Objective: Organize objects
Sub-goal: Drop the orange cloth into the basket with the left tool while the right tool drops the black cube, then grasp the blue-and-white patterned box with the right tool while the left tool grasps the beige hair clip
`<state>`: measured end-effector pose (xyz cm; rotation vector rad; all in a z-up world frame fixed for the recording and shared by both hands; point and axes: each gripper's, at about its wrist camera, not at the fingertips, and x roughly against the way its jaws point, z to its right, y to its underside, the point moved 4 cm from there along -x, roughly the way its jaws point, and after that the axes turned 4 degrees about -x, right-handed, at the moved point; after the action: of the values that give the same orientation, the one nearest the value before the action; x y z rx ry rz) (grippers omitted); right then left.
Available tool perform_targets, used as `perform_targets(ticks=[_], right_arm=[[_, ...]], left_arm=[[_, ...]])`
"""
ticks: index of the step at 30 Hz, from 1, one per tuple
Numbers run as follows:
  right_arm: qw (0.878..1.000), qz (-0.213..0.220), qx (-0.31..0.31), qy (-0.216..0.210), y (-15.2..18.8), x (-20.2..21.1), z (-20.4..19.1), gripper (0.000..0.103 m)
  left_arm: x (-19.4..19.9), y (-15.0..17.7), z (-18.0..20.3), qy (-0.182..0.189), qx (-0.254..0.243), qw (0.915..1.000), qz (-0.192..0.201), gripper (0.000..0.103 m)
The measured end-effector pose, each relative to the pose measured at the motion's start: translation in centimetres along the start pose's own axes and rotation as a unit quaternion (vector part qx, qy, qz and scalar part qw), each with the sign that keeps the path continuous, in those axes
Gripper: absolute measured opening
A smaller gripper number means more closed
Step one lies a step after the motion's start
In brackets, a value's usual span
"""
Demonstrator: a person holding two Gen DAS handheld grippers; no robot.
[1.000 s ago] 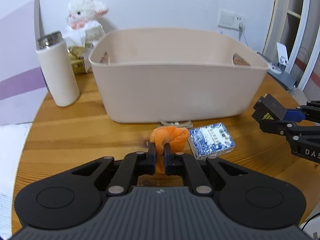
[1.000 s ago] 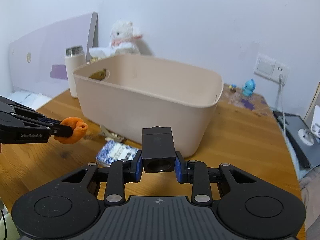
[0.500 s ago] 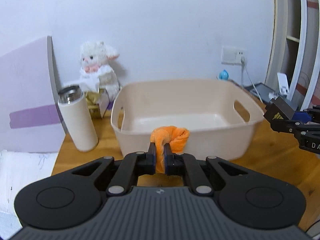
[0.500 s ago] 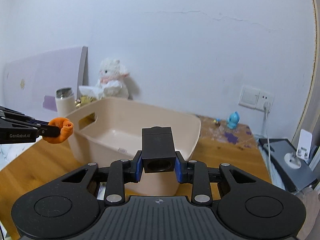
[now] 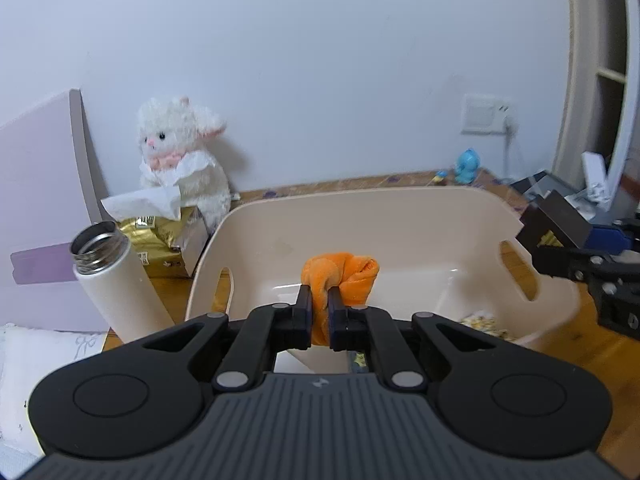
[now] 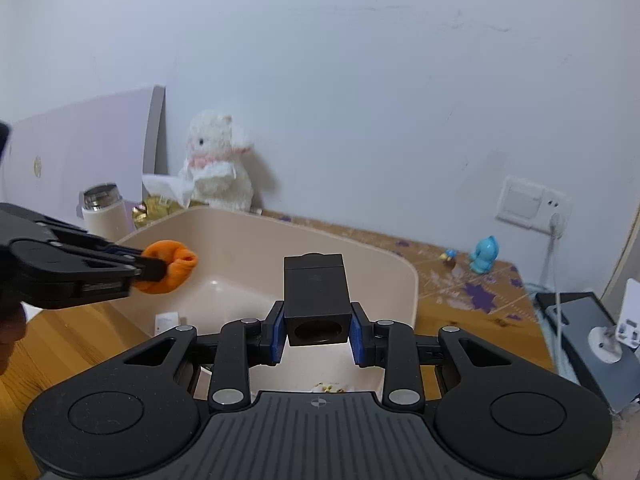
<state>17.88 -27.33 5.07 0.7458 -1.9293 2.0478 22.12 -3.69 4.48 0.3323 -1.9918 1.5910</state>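
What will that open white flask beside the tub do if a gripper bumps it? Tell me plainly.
The white flask is tall and narrow, so it would probably tip rather than slide. Its lid is off, so any contents could spill. Its smooth round body would likely roll and may slip between the fingers.

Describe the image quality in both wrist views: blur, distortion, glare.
Left wrist view: fisheye bends the door frame at right; the orange cloth in the jaws is sharp, the dark box slightly blurred; a faint highlight on the basin floor. Right wrist view: dark corner vignetting; the left gripper is motion-blurred; the plush looks soft.
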Motion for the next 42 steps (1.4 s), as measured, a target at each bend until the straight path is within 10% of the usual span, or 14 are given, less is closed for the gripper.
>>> perform_targets(ticks=[19, 27, 42], right_arm=[[0.998, -0.064, -0.005, -0.002, 1.9, -4.7, 0.6, 0.030], [0.999, -0.046, -0.021, 0.003, 1.5, -3.0, 0.7, 0.056], [0.999, -0.036, -0.037, 0.008, 4.2, 2.0, -1.7, 0.081]], left_arm=[[-7.6, 2.3, 0.1, -0.027, -0.004, 0.9954, -0.092, 0.013], [-3.8, 1.5, -0.4, -0.023, 0.003, 0.9985, -0.049, 0.081], [3.3, 3.6, -2.6, -0.030, 0.016, 0.9990, -0.028, 0.091]])
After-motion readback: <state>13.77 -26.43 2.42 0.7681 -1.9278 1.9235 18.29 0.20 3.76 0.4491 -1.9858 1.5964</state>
